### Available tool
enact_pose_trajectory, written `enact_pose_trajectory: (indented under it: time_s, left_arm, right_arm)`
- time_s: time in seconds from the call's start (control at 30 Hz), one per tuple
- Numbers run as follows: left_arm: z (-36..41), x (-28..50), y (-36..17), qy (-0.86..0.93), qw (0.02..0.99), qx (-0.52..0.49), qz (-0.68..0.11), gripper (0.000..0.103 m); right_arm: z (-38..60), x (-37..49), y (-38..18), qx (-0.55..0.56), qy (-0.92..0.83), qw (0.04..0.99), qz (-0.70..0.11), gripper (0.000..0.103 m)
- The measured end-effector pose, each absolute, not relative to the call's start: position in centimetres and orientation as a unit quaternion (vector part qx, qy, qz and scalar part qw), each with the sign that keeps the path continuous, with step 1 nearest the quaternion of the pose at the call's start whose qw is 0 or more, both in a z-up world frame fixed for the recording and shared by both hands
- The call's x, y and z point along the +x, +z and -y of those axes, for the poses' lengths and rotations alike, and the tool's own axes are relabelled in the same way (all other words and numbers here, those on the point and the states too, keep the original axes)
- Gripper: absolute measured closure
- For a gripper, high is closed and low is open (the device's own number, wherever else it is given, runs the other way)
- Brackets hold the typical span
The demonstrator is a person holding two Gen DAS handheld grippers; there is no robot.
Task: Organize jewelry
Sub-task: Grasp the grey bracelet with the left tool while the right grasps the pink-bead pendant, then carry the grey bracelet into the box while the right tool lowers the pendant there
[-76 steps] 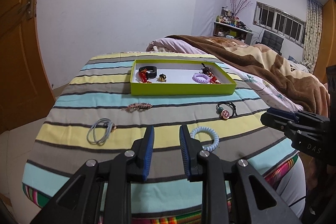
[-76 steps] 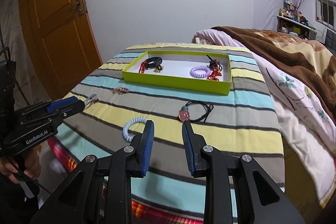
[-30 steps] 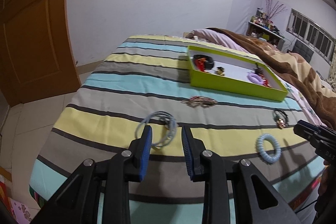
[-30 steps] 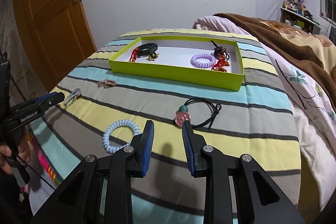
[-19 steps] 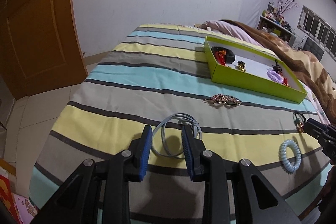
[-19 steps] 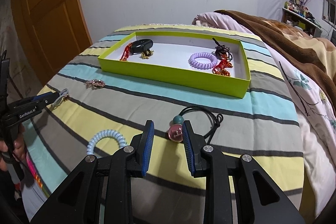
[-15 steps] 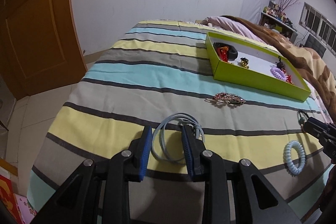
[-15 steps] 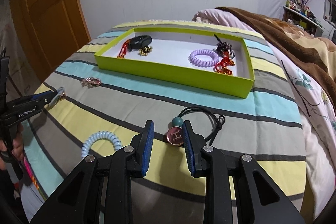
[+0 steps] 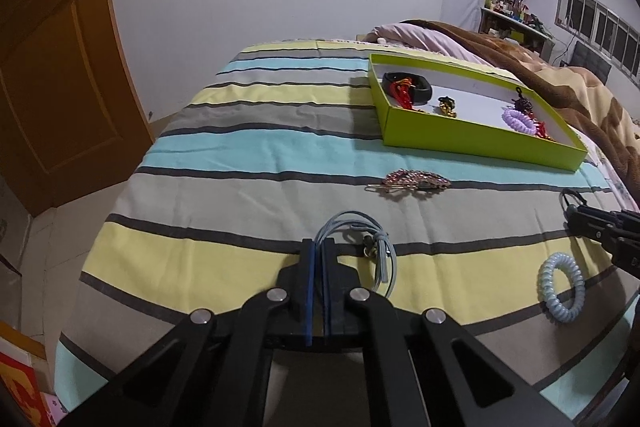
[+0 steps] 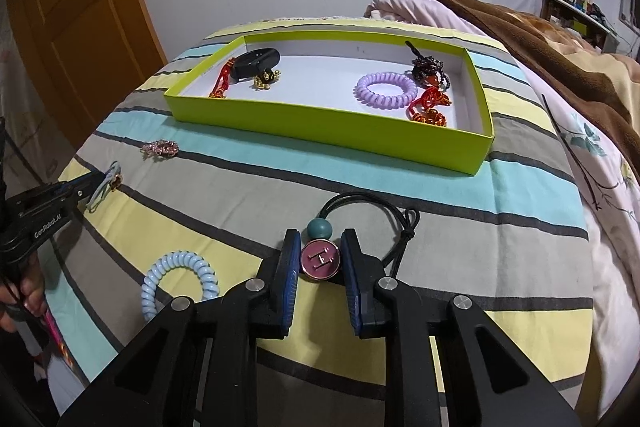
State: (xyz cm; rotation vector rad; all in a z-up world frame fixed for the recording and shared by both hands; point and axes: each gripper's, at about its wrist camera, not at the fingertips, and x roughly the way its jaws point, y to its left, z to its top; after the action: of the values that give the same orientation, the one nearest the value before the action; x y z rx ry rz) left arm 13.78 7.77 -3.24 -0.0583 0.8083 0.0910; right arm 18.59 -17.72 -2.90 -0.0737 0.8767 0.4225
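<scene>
1. The left gripper (image 9: 318,247) was clamped on the grey cord loop (image 9: 362,231). The stretch of cord between the pads was hidden, and its small metal charm was hard to make out.
2. The right gripper (image 10: 320,247) was closing around the pink button (image 10: 320,259) of the black hair tie (image 10: 384,205). The button sat between the pads; whether they pressed on it yet could not be told.
3. In the left view, the right gripper entered at 3 o'clock, cut off by the frame, covering most of the hair tie.
4. In the right view, the left gripper came in at 9 o'clock, with a hand (image 10: 24,299) partly cut off below it.
5. The green tray (image 10: 320,131) lay toward 12 o'clock on the striped cloth (image 10: 460,251). It held a purple coil tie (image 10: 385,91), red tassels, a black band and dark beads, partly screened by its near wall in the left view.
6. A blue coil tie (image 10: 180,279) lay at 9 o'clock of the right gripper, partly behind its arm. A sparkly hair clip (image 9: 408,182) lay between the tray and the cord.
7. Bare cloth lay open between the grippers and the tray; the cloth's edge dropped away at 9 o'clock toward the door (image 9: 52,67).
</scene>
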Motion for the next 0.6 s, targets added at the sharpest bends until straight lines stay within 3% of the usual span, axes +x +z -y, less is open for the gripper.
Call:
enact_pose_trajectory:
  time_s: [0.6]
  left_arm:
    - [-5.5, 11.1, 0.0, -0.003, 0.935, -0.048, -0.352, 0.1]
  right_arm:
    - [18.8, 15.3, -0.2, -0.022, 0.212, 0.899, -0.382, 0.082]
